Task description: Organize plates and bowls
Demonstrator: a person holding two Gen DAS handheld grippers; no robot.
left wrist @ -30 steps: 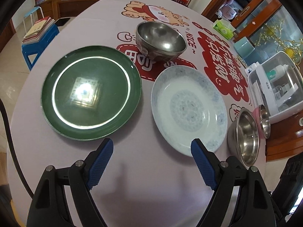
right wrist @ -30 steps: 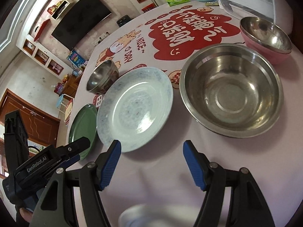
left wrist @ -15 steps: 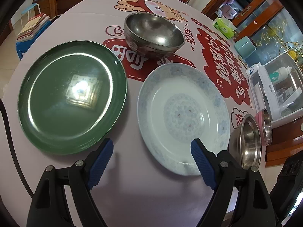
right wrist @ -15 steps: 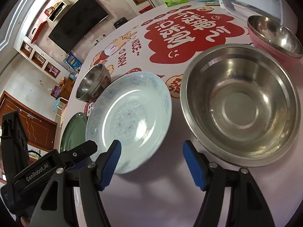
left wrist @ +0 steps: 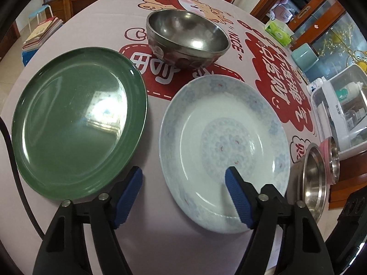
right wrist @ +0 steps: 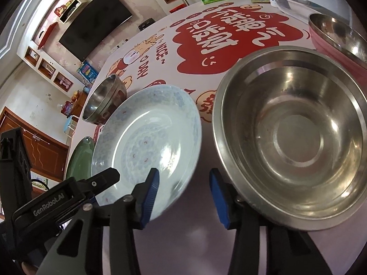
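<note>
Both claws have slid forward, so the dishes look bigger now. Left claw [left wrist: 183, 184] gapes wide, holding nothing, right pad over the near rim of the glossy blue-patterned plate [left wrist: 223, 147]. Right claw [right wrist: 182, 191] is also wide and empty, between that plate and the big empty steel bowl [right wrist: 296, 137]. Left sits a smooth green plate [left wrist: 78, 120]; farther on the table [left wrist: 110, 32], an empty dimpled steel bowl [left wrist: 187, 37].
</note>
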